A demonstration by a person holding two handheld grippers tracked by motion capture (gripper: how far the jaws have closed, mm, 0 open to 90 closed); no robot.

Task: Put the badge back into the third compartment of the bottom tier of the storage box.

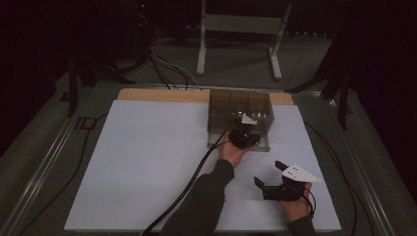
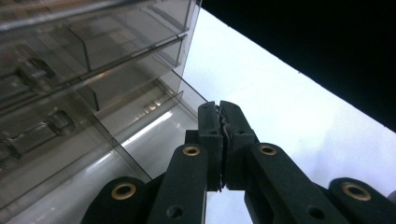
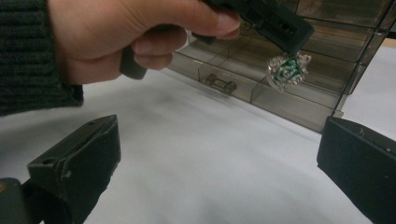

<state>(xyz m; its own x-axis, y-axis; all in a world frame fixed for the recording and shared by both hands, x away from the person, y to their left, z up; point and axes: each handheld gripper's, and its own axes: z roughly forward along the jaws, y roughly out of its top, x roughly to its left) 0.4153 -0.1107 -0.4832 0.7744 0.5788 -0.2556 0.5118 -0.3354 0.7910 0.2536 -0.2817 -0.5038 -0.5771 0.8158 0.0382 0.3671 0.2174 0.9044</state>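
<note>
The smoky clear drawer box (image 1: 240, 115) stood at the far middle of the white table sheet (image 1: 147, 162), its lowest drawer (image 3: 261, 93) pulled out toward the person. The left gripper (image 1: 244, 133) hung just in front of that box, over the open drawer, its jaws pressed together on a small silver-and-green brooch (image 3: 289, 70), which dangled from the tips above the drawer's right compartment. From the left gripper view the jaw tips (image 2: 220, 122) met tightly beside the box's corner. The right gripper (image 1: 269, 178) rested nearer the person, well apart from the box, its jaws spread wide with nothing between them
</note>
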